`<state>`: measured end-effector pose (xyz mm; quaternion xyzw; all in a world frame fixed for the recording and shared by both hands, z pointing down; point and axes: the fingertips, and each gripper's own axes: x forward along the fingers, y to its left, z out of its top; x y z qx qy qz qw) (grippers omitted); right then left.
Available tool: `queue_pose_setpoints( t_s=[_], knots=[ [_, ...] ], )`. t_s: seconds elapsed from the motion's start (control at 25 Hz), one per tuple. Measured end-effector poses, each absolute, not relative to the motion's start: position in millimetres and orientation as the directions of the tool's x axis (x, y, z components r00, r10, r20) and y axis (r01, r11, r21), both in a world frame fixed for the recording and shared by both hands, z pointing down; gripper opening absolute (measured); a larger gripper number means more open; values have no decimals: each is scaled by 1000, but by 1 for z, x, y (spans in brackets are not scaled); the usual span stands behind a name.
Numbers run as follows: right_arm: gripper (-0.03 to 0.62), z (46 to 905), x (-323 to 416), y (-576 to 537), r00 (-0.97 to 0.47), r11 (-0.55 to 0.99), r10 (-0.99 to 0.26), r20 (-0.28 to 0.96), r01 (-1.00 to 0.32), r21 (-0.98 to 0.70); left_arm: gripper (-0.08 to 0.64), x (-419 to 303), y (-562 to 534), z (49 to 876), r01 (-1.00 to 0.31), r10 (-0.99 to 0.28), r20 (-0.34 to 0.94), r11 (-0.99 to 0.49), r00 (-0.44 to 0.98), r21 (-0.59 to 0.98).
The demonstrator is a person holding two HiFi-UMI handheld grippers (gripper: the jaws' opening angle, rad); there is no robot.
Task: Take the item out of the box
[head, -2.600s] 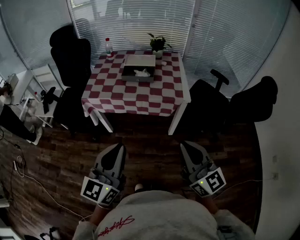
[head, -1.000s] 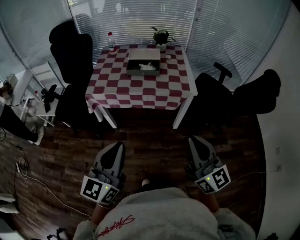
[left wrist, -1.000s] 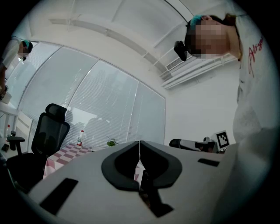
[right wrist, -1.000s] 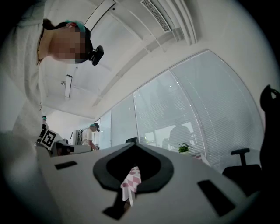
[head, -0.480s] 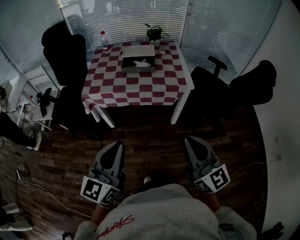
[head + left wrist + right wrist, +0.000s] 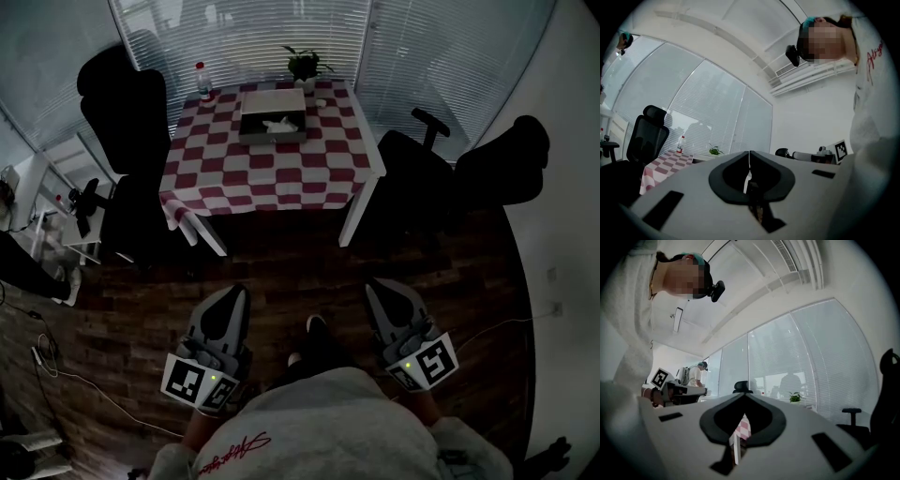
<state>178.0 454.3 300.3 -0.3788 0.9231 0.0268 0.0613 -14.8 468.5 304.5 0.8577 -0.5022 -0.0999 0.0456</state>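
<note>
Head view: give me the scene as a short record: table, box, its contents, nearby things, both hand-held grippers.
table: covered by a red-and-white checkered cloth
box: open, on the table's far half
item: white, crumpled-looking, inside the box; kind unclear
bottle: upright, table's far left corner
plant: table's far edge, behind the box
left hand-held gripper: shut, empty, short of the table
right hand-held gripper: shut, empty, short of the table

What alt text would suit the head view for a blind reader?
From above: a person holds the left gripper and right gripper, both shut, over a wood floor, short of a checked table. On it: an open box holding something white, a bottle, a plant.
</note>
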Motion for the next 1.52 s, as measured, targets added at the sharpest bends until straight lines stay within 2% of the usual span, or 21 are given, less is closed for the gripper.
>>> queue_pose_setpoints(
  t_s=[0.6,1.52],
  knots=[
    [11,287,179,424,-702,713,-685,-194,-701,17,17,-18,447,302,-860,-874,-138,-483,465,166],
    [11,290,169,317,-730,742,-661,-177,-670,-8,17,-34,351,299,-890,-902,-140,-428,408,161]
  ],
)
